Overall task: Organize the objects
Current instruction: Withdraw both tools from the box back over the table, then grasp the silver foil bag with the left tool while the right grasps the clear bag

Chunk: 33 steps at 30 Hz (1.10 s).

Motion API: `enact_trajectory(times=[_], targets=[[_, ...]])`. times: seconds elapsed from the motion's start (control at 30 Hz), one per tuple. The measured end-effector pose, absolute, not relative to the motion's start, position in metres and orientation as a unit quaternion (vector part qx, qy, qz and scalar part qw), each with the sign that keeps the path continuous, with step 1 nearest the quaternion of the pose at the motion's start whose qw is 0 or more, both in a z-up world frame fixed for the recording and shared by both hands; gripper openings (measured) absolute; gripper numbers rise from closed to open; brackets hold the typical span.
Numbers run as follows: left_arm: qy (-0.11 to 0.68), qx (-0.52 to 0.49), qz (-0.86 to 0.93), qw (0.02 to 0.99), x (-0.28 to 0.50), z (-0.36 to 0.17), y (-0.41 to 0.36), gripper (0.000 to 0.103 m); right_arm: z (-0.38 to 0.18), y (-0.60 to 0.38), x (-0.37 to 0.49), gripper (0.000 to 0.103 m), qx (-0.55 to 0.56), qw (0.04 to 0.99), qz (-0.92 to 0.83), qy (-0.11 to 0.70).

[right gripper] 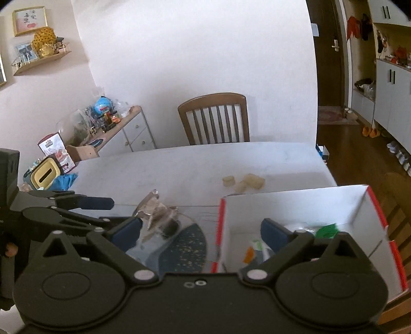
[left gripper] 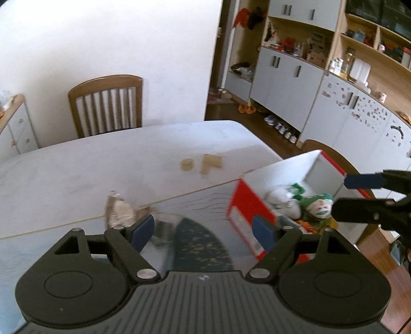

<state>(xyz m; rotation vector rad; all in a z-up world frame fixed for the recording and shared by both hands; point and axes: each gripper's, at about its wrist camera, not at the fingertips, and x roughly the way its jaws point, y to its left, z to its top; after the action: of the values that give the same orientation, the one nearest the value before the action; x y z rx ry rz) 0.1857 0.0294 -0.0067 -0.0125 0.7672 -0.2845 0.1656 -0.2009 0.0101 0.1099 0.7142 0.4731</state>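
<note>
Gaping empty, both tools [left gripper: 203, 231] [right gripper: 200, 232] hover between crumpled wrapper [left gripper: 119, 212] and toy-filled box [right gripper: 295, 205].

Almost nothing could be read. A framed picture [right gripper: 30, 20] on the wall in the right wrist view carried a few brush-written characters above a red mark, too small to make out. A printed bag [right gripper: 55, 151] by the sideboard bore a label, and the red and white box [left gripper: 244, 218] had pale print on its side, both illegible.
</note>
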Motion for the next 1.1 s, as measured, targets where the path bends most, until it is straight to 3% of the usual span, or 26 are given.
enact_trajectory(times=[0.27,0.5,1.1], targets=[[0.373,-0.02,-0.122,0.92,0.2,-0.013,0.091,0.084,0.0,-0.154,0.168,0.1,0.052,0.903,0.22,0.366],[0.372,-0.04,-0.136,0.917,0.223,-0.03,0.124,0.099,-0.014,-0.114,0.182,0.1,0.046,0.899,0.206,0.383],[0.405,-0.014,-0.143,0.903,0.289,-0.102,0.129,0.102,-0.079,-0.059,0.232,0.097,0.007,0.886,0.181,0.428]])
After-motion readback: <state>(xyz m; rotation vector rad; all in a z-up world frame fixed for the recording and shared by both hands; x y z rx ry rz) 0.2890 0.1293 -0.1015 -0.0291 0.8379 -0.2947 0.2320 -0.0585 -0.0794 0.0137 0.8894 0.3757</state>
